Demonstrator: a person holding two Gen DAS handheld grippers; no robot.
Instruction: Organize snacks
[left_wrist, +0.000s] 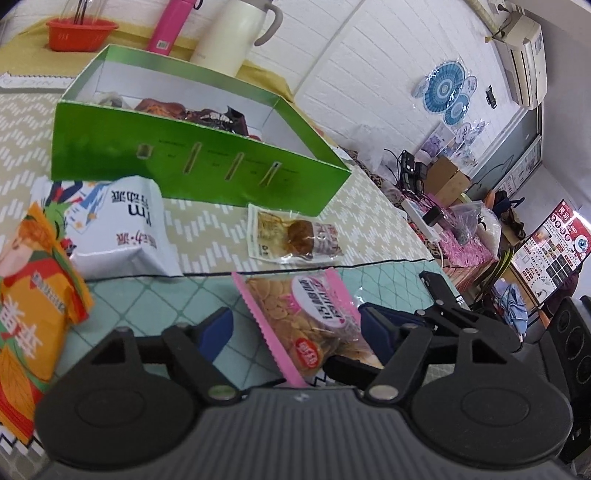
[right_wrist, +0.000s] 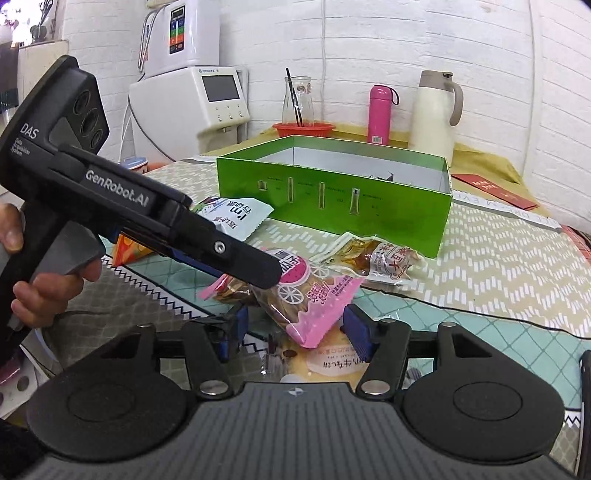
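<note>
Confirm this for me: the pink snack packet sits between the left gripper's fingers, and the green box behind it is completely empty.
One part is wrong: the green box is not empty. The left wrist view shows dark snack packets already lying inside it. The rest holds: the pink snack packet does sit between the fingers of the left gripper.

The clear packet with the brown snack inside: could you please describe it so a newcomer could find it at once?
Start at the green box on the table. The clear packet lies just in front of it, beside the pink cookie bag. It alone is see-through, showing one brown lump.
</note>
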